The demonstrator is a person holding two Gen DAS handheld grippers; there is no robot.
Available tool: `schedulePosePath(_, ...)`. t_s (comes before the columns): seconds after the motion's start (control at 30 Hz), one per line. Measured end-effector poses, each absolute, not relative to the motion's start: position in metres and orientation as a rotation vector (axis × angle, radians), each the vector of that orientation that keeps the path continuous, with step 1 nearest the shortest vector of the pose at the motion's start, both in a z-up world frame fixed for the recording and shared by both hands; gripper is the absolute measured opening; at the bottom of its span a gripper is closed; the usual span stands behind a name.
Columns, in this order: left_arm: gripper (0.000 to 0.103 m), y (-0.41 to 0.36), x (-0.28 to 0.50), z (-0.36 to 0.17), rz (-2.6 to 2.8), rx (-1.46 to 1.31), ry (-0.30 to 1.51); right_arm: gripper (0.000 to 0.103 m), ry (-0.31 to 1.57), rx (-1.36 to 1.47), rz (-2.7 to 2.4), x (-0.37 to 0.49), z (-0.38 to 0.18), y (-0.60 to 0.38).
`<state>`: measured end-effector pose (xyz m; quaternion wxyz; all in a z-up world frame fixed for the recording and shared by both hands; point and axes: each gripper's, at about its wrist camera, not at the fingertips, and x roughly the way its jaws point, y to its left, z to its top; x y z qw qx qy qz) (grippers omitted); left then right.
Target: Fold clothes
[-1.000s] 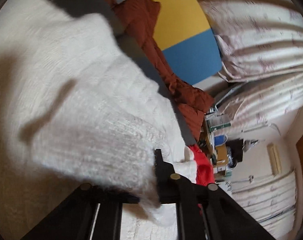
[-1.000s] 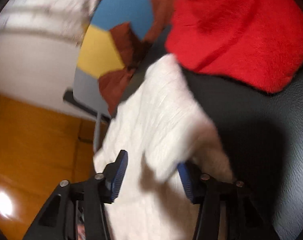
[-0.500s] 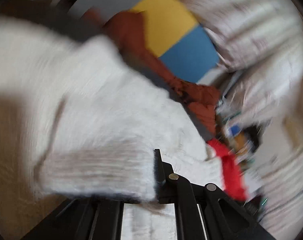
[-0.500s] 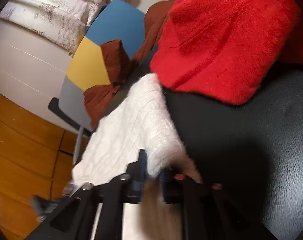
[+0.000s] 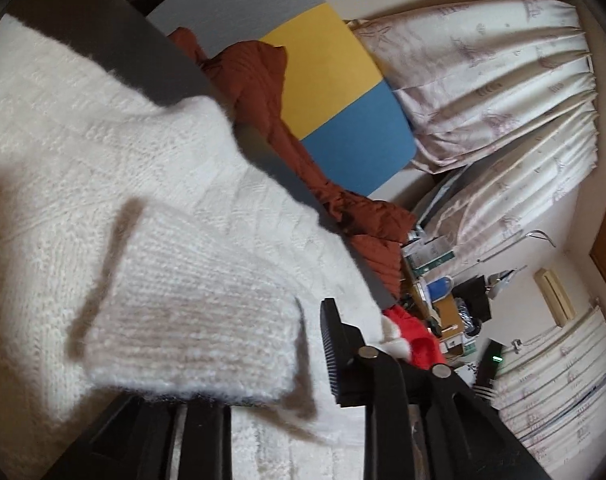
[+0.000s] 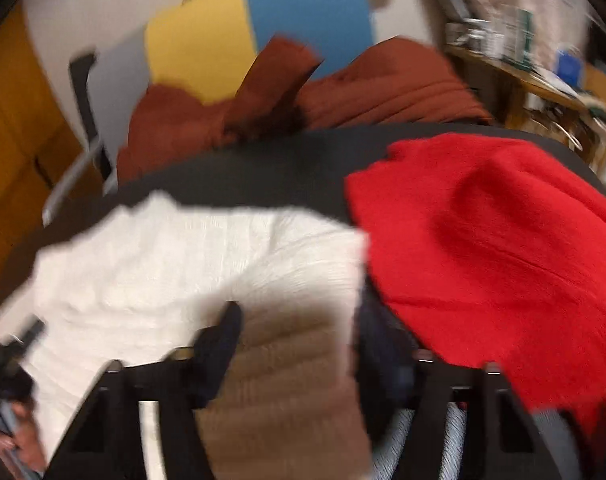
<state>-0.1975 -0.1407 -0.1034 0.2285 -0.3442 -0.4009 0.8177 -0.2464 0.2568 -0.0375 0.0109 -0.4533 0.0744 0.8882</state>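
Looking along my left gripper (image 5: 263, 360), I see the white knit sweater (image 5: 115, 168) spread on the dark table (image 5: 115, 36), its ribbed cuff (image 5: 191, 320) lying across the gap between my fingers; the left finger is hidden under the knit, so I cannot tell whether I am clenched on it, and the fluffy cuff could slip out if I pull. Along my right gripper (image 6: 299, 344), blurred, my jaws stand apart around a sweater fold, just beside the red sweater (image 6: 495, 260), which I might snag.
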Motion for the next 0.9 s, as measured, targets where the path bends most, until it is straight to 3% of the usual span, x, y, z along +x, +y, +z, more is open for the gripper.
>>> schedulePosePath(0.07, 0.027, -0.139, -0.2, -0.104, 2.247, -0.957, -1.107, 0.015, 0.183, -1.395, 2.761, -0.251, -0.042, 0.257)
schedulePosePath(0.1, 0.027, -0.139, -0.201, -0.105, 2.245, -0.962, -1.108, 0.012, 0.182, -1.351, 2.757, -0.249, -0.038, 0.26)
schedulePosePath(0.27, 0.026, -0.132, -0.205, -0.105, 2.282, -1.01, -1.054, 0.011, 0.239, -1.233, 2.675, -0.248, -0.039, 0.283)
schedulePosePath(0.33, 0.026, -0.13, -0.205, -0.105, 2.288, -1.02, -1.039, 0.014, 0.302, -1.251, 2.665, -0.25, -0.052, 0.291)
schedulePosePath(0.43, 0.025, -0.133, -0.205, -0.108, 2.279, -1.017, -1.057, 0.034, 0.397, -1.212, 2.711, -0.24, -0.046, 0.298)
schedulePosePath(0.47, 0.024, -0.133, -0.205, -0.109, 2.278, -1.017, -1.063, 0.046, 0.411, -1.167, 2.704, -0.232, -0.04, 0.299)
schedulePosePath(0.5, 0.024, -0.134, -0.205, -0.109, 2.278, -1.018, -1.067, 0.049, 0.425, -1.122, 2.697, -0.224, -0.033, 0.3)
schedulePosePath(0.6, 0.023, -0.126, -0.209, -0.104, 2.326, -1.077, -1.008, 0.046, 0.467, -1.097, 2.765, -0.205, -0.023, 0.288)
schedulePosePath(0.7, 0.023, -0.115, -0.215, -0.094, 2.387, -1.161, -0.914, 0.045, 0.362, -1.215, 2.801, -0.2, -0.034, 0.263)
schedulePosePath(0.73, 0.021, -0.113, -0.219, -0.093, 2.382, -1.181, -0.917, 0.044, 0.365, -1.234, 2.799, -0.199, -0.041, 0.259)
schedulePosePath(0.8, 0.007, -0.11, -0.226, -0.09, 2.362, -1.208, -0.909, 0.044, 0.37, -1.234, 2.783, -0.198, -0.051, 0.258)
schedulePosePath(0.9, 0.006, -0.112, -0.228, -0.075, 2.4, -1.14, -0.836, 0.046, 0.351, -1.223, 2.769, -0.197, -0.059, 0.256)
